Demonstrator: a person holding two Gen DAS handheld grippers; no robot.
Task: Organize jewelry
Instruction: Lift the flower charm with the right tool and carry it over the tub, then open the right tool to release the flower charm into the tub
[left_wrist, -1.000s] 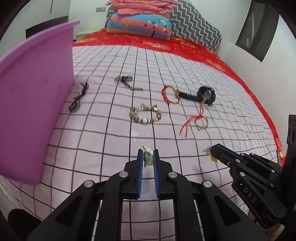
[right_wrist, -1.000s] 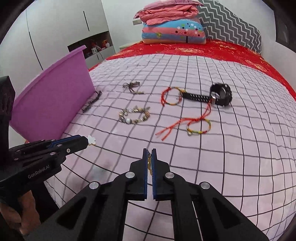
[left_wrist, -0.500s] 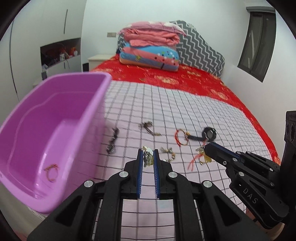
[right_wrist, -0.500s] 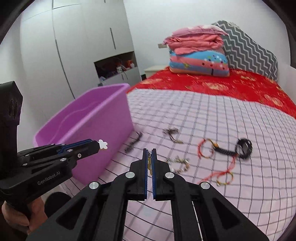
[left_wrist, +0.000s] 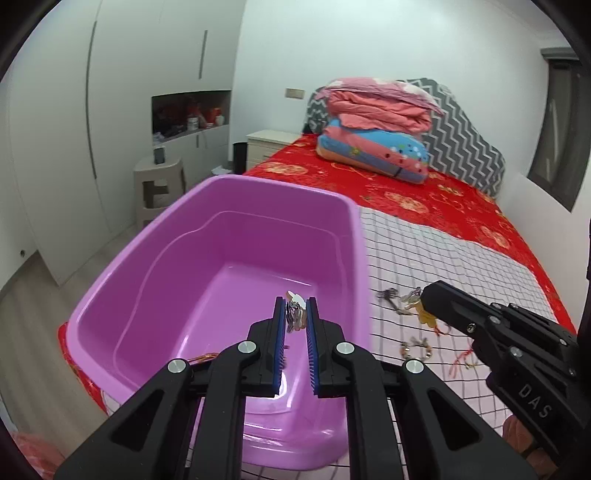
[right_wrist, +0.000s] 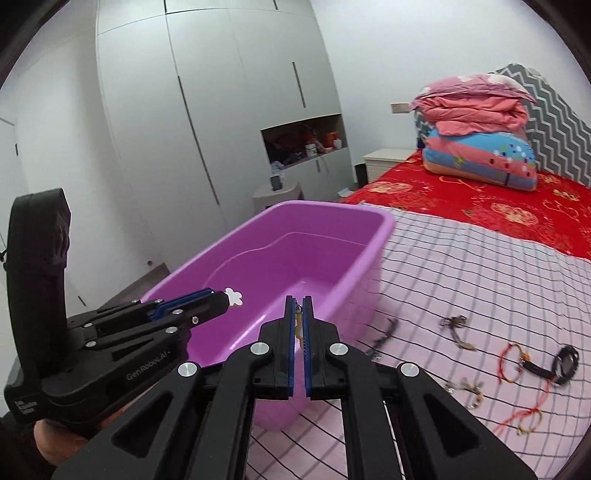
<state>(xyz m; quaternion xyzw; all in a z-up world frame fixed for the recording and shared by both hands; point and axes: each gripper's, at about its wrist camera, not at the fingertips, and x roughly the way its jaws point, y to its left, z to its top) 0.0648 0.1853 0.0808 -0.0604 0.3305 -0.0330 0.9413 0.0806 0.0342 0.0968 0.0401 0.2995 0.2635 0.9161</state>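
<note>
Writing "DAS" on right gripper (left_wrist: 424, 295) side, "GenRobot.AI" on left gripper (left_wrist: 295, 314) side. Left gripper clenched on silver charm bunch (left_wrist: 294, 318) with white flower, over purple tub (left_wrist: 184, 266). Right gripper clenched on small gold trinket (right_wrist: 300, 326), hanging up-down between pads, near tub's rim. Watch (right_wrist: 565, 363), 2 red string bracelets (right_wrist: 511, 356) lie on checked bedspread (right_wrist: 480, 280).

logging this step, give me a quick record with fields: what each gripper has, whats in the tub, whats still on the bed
left gripper: shut on a small silver trinket with a white flower, over the purple tub
right gripper: shut on a small yellow-brown piece, at the tub's near rim
in tub: one thin orange bracelet
still on bed: black watch, red cord bracelets, beaded bracelet, dark cord pieces
bed cover: pink checked sheet
</note>
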